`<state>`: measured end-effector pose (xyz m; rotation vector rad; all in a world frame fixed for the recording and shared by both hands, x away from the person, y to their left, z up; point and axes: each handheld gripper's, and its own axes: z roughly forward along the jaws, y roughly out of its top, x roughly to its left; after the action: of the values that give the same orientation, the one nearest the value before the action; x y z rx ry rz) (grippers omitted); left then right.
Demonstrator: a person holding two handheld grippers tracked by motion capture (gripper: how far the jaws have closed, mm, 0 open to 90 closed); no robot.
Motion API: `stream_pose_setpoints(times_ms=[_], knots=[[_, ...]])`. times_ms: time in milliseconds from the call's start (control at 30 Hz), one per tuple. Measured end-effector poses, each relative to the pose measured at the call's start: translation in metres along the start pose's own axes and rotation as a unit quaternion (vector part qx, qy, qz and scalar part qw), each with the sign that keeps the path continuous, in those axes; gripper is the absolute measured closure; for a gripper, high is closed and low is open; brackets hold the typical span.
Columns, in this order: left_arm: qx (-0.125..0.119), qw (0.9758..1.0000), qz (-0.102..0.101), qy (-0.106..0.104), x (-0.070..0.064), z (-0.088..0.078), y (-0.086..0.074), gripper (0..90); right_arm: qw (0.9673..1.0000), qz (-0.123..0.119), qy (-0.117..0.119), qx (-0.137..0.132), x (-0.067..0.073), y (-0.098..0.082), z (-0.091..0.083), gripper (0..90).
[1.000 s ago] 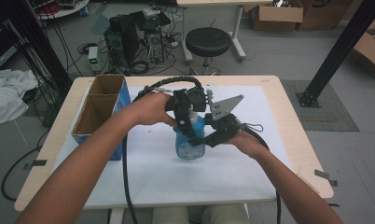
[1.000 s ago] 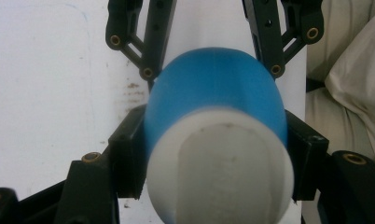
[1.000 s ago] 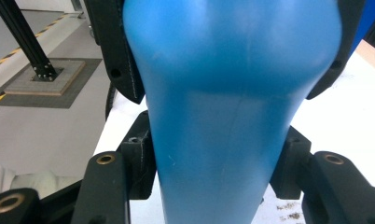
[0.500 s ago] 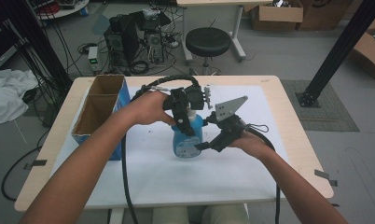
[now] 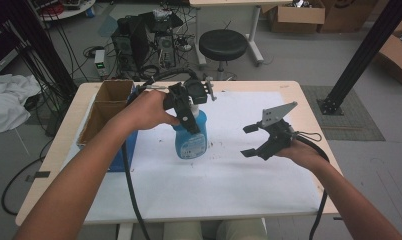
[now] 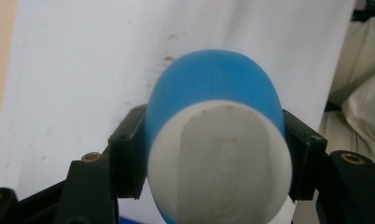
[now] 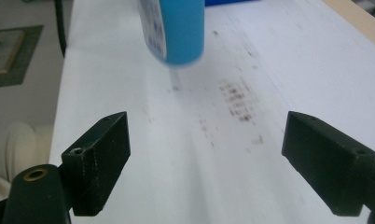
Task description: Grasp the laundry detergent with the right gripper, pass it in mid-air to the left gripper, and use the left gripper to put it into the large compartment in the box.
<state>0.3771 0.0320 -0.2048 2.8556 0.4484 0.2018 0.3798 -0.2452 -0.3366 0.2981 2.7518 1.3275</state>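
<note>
High view, centre of frame: the left gripper (image 5: 189, 111) pinches the blue spray bottle (image 5: 190, 137) at its stiff neck, the sound hold on slick, sloshing plastic, while the right gripper (image 5: 252, 141), jaws just spread, carries nothing.

The left gripper (image 5: 188, 112) points down from a forearm reaching in from the lower left, its jaws clamped on the bottle (image 5: 190, 135). The right gripper (image 5: 252, 141) sits well to the right, its jaws having just opened wide with nothing between them.
</note>
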Motion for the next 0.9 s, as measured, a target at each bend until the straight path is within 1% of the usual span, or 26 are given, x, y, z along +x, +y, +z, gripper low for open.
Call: stream_pose_setpoints(times_ms=[33, 67, 100, 167, 233, 267, 300, 400, 433, 467, 500, 533, 567, 600, 633, 700, 733, 767, 800, 833, 900], knots=[[0.000, 1.0000, 0.000, 0.000, 0.000, 0.000, 0.000, 38.0, 1.0000, 0.000, 0.000, 0.000, 0.000, 0.000, 0.000, 15.2], [0.002, 0.9998, -0.016, 0.007, 0.002, -0.004, 0.000, 38.0, 0.9998, 0.001, -0.009, 0.016, -0.002, -0.003, -0.008, 15.2], [0.003, 0.9996, -0.026, 0.010, 0.004, -0.006, 0.000, 38.0, 0.9998, 0.001, -0.009, 0.016, -0.002, -0.003, -0.008, 15.2], [0.010, 0.9983, -0.055, 0.019, 0.008, -0.013, -0.001, 38.0, 0.9993, 0.004, -0.017, 0.033, -0.004, -0.006, -0.015, 15.2], [0.011, 0.9972, -0.069, 0.026, 0.011, -0.018, -0.001, 38.1, 0.9987, 0.008, -0.022, 0.046, -0.007, -0.008, -0.022, 15.2], [0.013, 0.9962, -0.080, 0.030, 0.012, -0.020, -0.001, 38.1, 0.9981, 0.009, -0.024, 0.056, -0.008, -0.010, -0.026, 15.3], [0.014, 0.9955, -0.087, 0.034, 0.013, -0.022, -0.001, 38.1, 0.9981, 0.009, -0.024, 0.056, -0.008, -0.010, -0.026, 15.3], [0.015, 0.9912, -0.124, 0.044, 0.019, -0.029, -0.002, 38.1, 0.9968, 0.013, -0.031, 0.073, -0.011, -0.014, -0.032, 15.3], [0.015, 0.9897, -0.135, 0.045, 0.020, -0.031, -0.002, 38.1, 0.9968, 0.013, -0.031, 0.073, -0.011, -0.014, -0.032, 15.3], [0.015, 0.9876, -0.149, 0.046, 0.023, -0.034, -0.003, 38.1, 0.9961, 0.013, -0.033, 0.081, -0.012, -0.015, -0.034, 15.3], [0.016, 0.9852, -0.165, 0.046, 0.025, -0.037, -0.003, 38.1, 0.9961, 0.013, -0.033, 0.081, -0.012, -0.015, -0.034, 15.3], [0.015, 0.9819, -0.182, 0.049, 0.028, -0.041, -0.004, 38.1, 0.9953, 0.017, -0.034, 0.089, -0.013, -0.017, -0.036, 15.3], [0.013, 0.9801, -0.191, 0.052, 0.030, -0.043, -0.004, 38.1, 0.9953, 0.017, -0.034, 0.089, -0.013, -0.017, -0.036, 15.3], [0.010, 0.9772, -0.204, 0.058, 0.032, -0.048, -0.005, 38.1, 0.9952, 0.017, -0.034, 0.091, -0.013, -0.017, -0.037, 15.4], [0.006, 0.9749, -0.214, 0.062, 0.034, -0.051, -0.006, 38.1, 0.9948, 0.015, -0.035, 0.094, -0.014, -0.017, -0.038, 15.3], [0.001, 0.9690, -0.238, 0.067, 0.038, -0.056, -0.009, 38.1, 0.9942, 0.014, -0.036, 0.101, -0.015, -0.016, -0.040, 15.4], [-0.002, 0.9665, -0.247, 0.069, 0.039, -0.058, -0.010, 38.1, 0.9939, 0.014, -0.036, 0.103, -0.015, -0.016, -0.040, 15.4], [-0.011, 0.9597, -0.272, 0.071, 0.043, -0.062, -0.014, 38.1, 0.9937, 0.014, -0.037, 0.105, -0.015, -0.016, -0.041, 15.4], [-0.011, 0.9597, -0.272, 0.071, 0.043, -0.062, -0.014, 38.1, 0.9937, 0.014, -0.037, 0.105, -0.015, -0.016, -0.041, 15.4], [-0.014, 0.9529, -0.294, 0.074, 0.047, -0.066, -0.018, 38.1, 0.9937, 0.012, -0.037, 0.106, -0.016, -0.015, -0.042, 15.4], [-0.013, 0.9485, -0.307, 0.076, 0.050, -0.070, -0.022, 38.1, 0.9939, 0.011, -0.036, 0.104, -0.016, -0.015, -0.043, 15.4]])
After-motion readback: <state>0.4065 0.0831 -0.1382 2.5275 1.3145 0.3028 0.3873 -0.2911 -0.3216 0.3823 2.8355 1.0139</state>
